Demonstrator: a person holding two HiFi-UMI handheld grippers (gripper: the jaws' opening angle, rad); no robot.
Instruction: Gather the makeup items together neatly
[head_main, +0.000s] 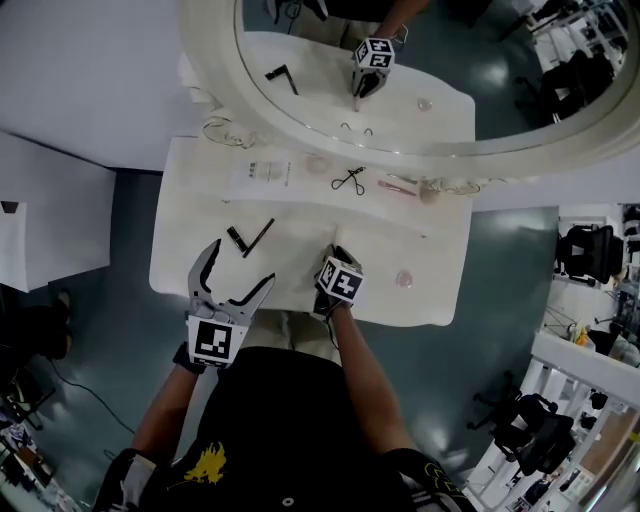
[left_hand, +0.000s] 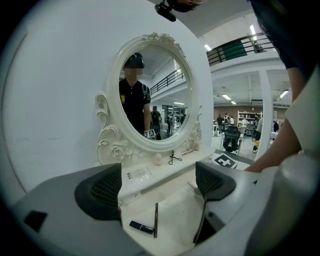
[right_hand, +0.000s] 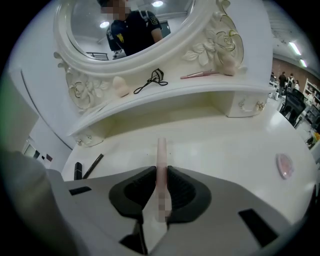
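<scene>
We had the R gripper (right_hand: 161, 172) pinched on a slim pink tube (right_hand: 161, 152) over the white table (right_hand: 225, 150). L gripper (left_hand: 159, 180) was spread wide, empty, w/ black tube (left_hand: 141, 227) & pencil (left_hand: 156, 220) lying just ahead.

The white counter (head_main: 300, 262) carried a black tube (head_main: 237, 240) and a dark pencil (head_main: 261, 233) just beside each other near its left end. A small pink disc (head_main: 404, 279) lay well apart from them at the right. On the raised shelf (head_main: 200, 170) under the mirror, from left to right, lay a clear packet (head_main: 265, 172), a pale sponge (head_main: 317, 163), a curler (head_main: 349, 180), a pink stick (head_main: 397, 186) and a second sponge (head_main: 428, 194).
</scene>
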